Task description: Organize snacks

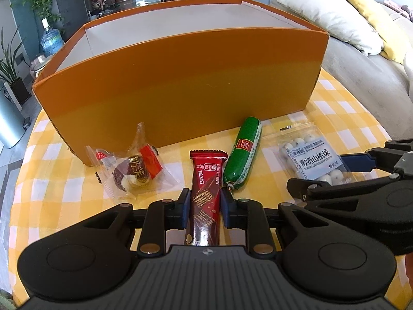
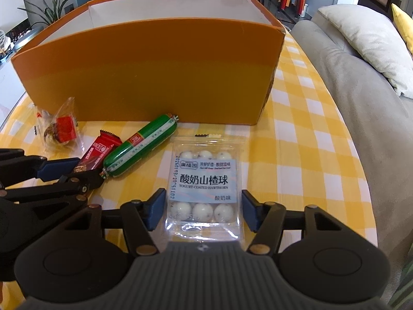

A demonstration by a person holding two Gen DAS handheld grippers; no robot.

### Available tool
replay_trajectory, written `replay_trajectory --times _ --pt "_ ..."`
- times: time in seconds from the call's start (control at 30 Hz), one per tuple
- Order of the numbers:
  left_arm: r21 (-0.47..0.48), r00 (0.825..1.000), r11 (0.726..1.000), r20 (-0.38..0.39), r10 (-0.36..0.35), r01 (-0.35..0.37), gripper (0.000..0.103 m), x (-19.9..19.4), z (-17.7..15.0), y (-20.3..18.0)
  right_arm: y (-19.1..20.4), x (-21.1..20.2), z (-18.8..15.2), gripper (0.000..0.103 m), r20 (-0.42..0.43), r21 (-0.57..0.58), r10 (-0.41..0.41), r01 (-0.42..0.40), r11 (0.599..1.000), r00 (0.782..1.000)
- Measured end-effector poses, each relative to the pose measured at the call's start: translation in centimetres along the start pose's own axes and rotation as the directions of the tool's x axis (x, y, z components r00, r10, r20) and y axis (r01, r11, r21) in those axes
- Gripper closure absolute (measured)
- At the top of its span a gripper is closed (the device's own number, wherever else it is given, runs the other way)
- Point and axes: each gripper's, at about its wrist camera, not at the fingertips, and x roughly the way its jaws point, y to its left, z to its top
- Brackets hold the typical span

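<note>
A red chocolate wafer bar [image 1: 205,196] lies on the yellow checked tablecloth [image 1: 51,155], between the pads of my left gripper [image 1: 205,208], which touch both its sides. A clear pack of yogurt-coated hawthorn balls [image 2: 204,183] lies between the pads of my right gripper [image 2: 204,211], which stand slightly apart from its edges. A green sausage [image 1: 244,152] lies between the two. A clear-wrapped cake [image 1: 131,173] lies to the left. The open orange box [image 1: 180,82] stands behind all the snacks. The pack also shows in the left wrist view [image 1: 312,157], the bar in the right wrist view [image 2: 96,152].
A grey sofa [image 2: 348,98] with white and yellow cushions runs along the table's right side. A water bottle [image 1: 51,40], plants and a dark cabinet stand beyond the table at the far left.
</note>
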Motion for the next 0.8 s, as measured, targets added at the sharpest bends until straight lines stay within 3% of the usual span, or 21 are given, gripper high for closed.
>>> replay_trajectory --times 0.63,0.8 --pt "-0.078 0.998 0.995 -0.029 -0.057 0.055 0.078 -2.8 -0.9 0.2 -0.6 -2.5 -2.0 0.045 -0.075 -0.002 0.072 -0.072 0.997 0.995" --pt "-0.09 0.998 0.994 -0.014 -0.063 0.061 0.078 -4.4 -0.8 0.1 -0.8 -3.8 -2.3 0.045 -0.059 0.013 0.098 -0.098 0.995 0.993"
